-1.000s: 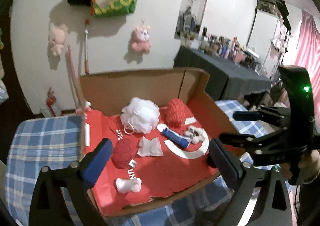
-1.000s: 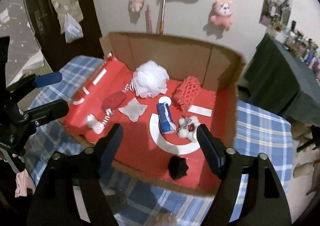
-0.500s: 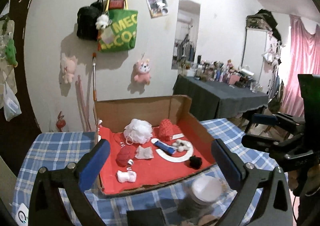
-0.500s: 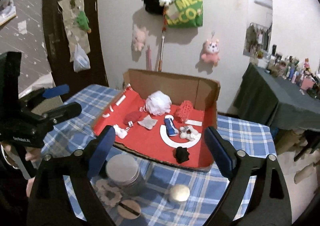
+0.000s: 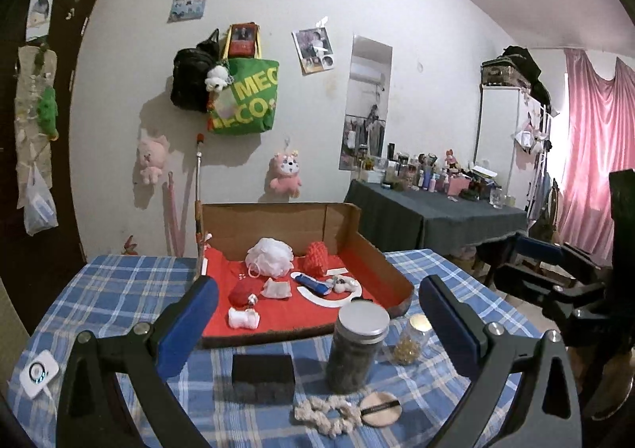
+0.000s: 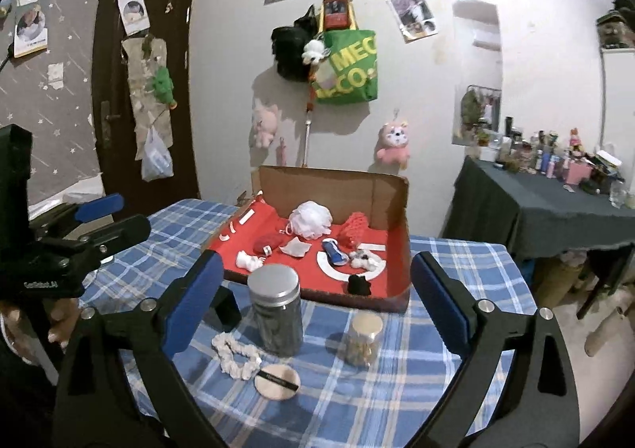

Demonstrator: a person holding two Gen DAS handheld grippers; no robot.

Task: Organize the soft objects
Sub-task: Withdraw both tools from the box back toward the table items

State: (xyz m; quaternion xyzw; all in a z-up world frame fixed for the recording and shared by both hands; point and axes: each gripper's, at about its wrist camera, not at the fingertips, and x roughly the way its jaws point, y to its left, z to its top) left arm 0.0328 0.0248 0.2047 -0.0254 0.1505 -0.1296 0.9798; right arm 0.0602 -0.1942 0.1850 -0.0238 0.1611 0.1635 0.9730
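The cardboard box [image 5: 345, 221] with a red lining holds a white bath pouf [image 5: 269, 256], a red mesh sponge [image 5: 317, 255], a small black soft piece [image 6: 359, 284] and several other small soft items. A cream scrunchie [image 5: 327, 410] and a round powder puff [image 5: 379, 406] lie on the checked cloth in front. My left gripper [image 5: 317, 289] hangs open and empty above the table's near side. Beside it, my right gripper [image 6: 315, 261] is opening its jaws, with nothing between them.
A tall dark jar [image 5: 359, 344], a small jar [image 5: 410, 340] and a black block [image 5: 262, 372] stand between the box and the table's front edge. A white device [image 5: 37, 372] lies at the left corner. A dark-clothed side table [image 5: 432, 209] stands at the right.
Both grippers have drawn back from the box and tilted up, so the jars, scrunchie and puff at the table's front now show. The right jaws stand wider.
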